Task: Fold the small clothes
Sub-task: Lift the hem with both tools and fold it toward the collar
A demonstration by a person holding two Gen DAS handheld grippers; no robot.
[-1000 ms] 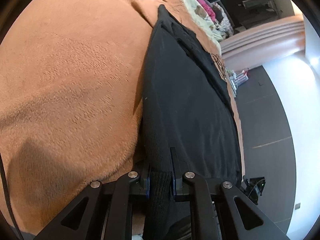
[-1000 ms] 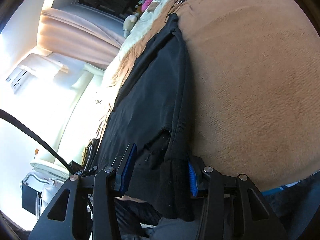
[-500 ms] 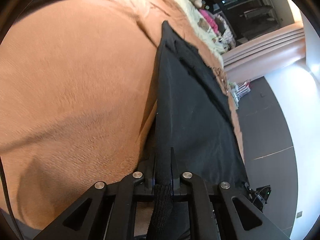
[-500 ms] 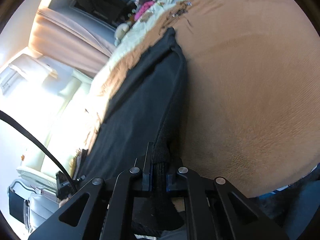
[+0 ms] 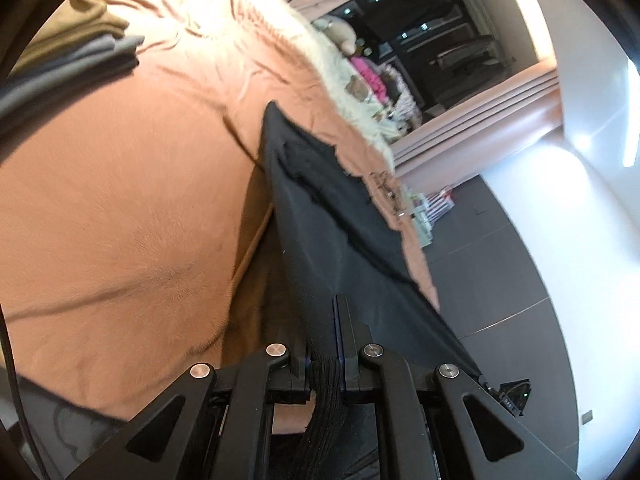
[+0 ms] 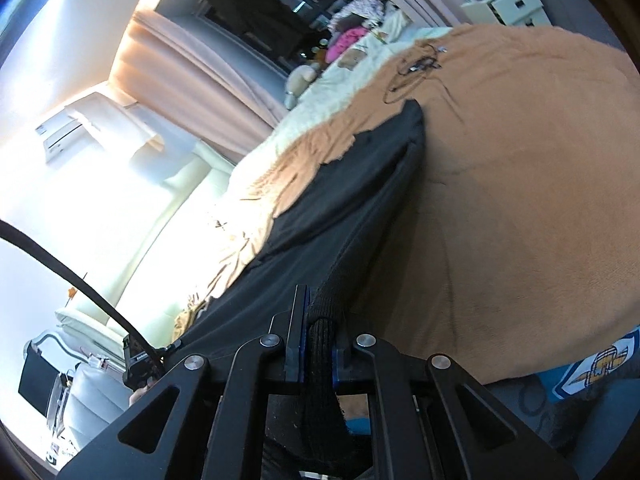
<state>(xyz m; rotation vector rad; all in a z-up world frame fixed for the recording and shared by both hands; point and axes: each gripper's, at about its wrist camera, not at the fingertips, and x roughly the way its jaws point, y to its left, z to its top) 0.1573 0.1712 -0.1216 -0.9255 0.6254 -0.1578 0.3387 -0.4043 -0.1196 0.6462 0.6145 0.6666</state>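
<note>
A black garment (image 5: 336, 240) lies stretched over a tan blanket (image 5: 120, 200). My left gripper (image 5: 325, 344) is shut on its ribbed hem, near one corner, and holds that edge lifted off the blanket. In the right wrist view the same black garment (image 6: 340, 216) runs away from me. My right gripper (image 6: 320, 332) is shut on the ribbed hem at the other corner, also lifted. The far end of the garment still rests on the tan blanket (image 6: 520, 200).
Folded grey and olive clothes (image 5: 68, 52) are stacked at the far left of the blanket. A cream fleece (image 5: 340, 68) and soft toys lie beyond. Dark floor (image 5: 500, 280) drops off to the right. A cream sofa (image 6: 168, 240) stands at the left.
Both grippers closed on the garment's ribbed hem and lifted it; the near edge has risen off the blanket and the cloth is pulled taut.
</note>
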